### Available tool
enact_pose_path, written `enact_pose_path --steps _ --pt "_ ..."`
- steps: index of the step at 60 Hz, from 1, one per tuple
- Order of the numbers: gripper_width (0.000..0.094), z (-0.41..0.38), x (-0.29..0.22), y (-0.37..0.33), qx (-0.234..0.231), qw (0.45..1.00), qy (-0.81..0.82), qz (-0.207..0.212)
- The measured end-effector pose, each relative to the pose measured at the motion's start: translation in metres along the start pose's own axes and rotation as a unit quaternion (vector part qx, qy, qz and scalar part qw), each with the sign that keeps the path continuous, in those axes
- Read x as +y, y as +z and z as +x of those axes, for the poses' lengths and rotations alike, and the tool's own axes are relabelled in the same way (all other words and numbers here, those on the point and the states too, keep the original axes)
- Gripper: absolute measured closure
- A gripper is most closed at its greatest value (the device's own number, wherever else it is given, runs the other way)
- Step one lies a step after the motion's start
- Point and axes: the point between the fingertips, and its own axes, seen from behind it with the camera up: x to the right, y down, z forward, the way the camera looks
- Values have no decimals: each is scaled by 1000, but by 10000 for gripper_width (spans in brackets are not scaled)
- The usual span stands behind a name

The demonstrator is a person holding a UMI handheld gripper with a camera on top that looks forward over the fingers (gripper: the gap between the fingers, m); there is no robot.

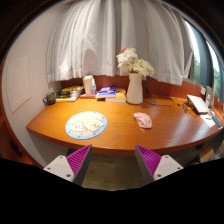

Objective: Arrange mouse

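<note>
The claw [112, 160] hangs spread wide with nothing between its purple pads [78, 160], held back off the near edge of a curved wooden desk [110, 132]. Well beyond the fingers the pale mouse [143, 120] lies on the desktop, a little toward the right finger's side, with a round patterned mat [86, 124] apart from it on the left and bare wood between it and the claw. Farther back stand a white vase of flowers [134, 80], some books [70, 94], a small plant [50, 98] and a laptop [198, 103] at the right end, all before white curtains [110, 40].
</note>
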Motion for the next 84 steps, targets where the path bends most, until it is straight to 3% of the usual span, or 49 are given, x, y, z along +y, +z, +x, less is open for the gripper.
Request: enact_pose_path --steps 11,20,31,42,57,70,80,84 --pt "88 90 15 62 57 998 20 -28" --pt "88 136 1 125 75 996 15 -42" --pt "83 167 -15 204 78 995 3 -67" --pt "168 177 -42 252 61 995 12 -74" --pt "393 171 -55 275 45 995 33 -86" --pt "520 174 -54 277 53 993 38 -96" --pt "536 179 -58 272 67 987 63 -129" --pt "535 185 -86 256 89 987 73 -110"
